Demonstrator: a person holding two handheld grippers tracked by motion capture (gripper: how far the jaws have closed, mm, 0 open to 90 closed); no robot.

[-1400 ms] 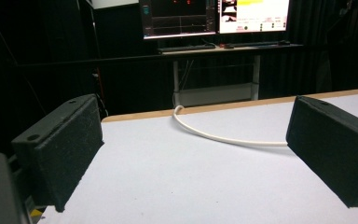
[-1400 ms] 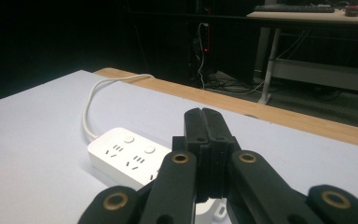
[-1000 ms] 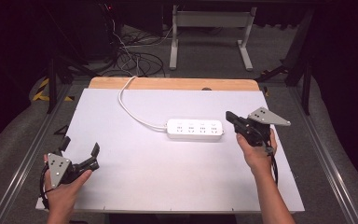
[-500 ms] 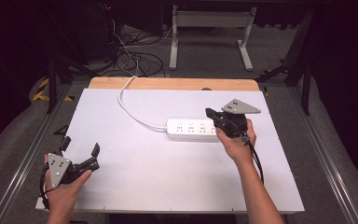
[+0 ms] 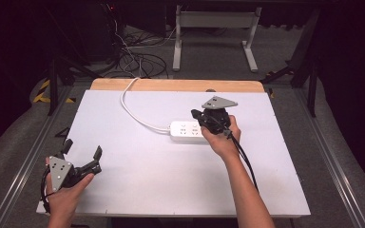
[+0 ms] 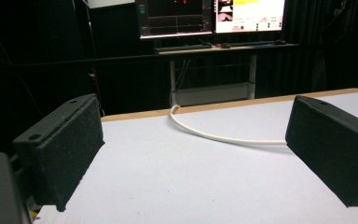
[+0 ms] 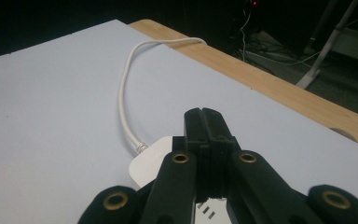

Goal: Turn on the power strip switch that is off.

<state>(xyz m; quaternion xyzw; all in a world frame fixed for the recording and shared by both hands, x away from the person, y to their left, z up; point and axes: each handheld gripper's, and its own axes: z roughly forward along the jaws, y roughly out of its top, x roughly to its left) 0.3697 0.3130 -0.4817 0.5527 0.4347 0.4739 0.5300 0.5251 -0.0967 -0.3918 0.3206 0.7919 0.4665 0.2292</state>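
Across most of the high view lies the white tabletop (image 5: 171,190), with a strip of bare wood (image 5: 171,85) along its far edge. Beyond that edge the dark floor carries a tangle of black cables (image 5: 138,59) and the white legs of a desk frame (image 5: 214,28); in the left gripper view two lit monitors (image 6: 212,16) stand on that desk.

Near the middle of the table sits the white power strip (image 5: 186,132), lengthwise from left to right. Its white cord (image 5: 133,111) leaves the left end, curves toward the far edge and drops over the wooden strip. Nothing else rests on the white surface, so the strip is hemmed in only by the hand above it.

Over the right half of the strip the right gripper (image 5: 197,115) is held low, its grey plate on top and its cable running back along the forearm. In the right gripper view its jaws are pressed together with nothing between them, their tips above the strip's cord end (image 7: 144,161); whether they touch the strip cannot be told.

At the near left corner, well apart from the strip, the left gripper (image 5: 81,151) rests in the person's hand, jaws spread wide and empty; the cord (image 6: 223,136) shows between them far off.
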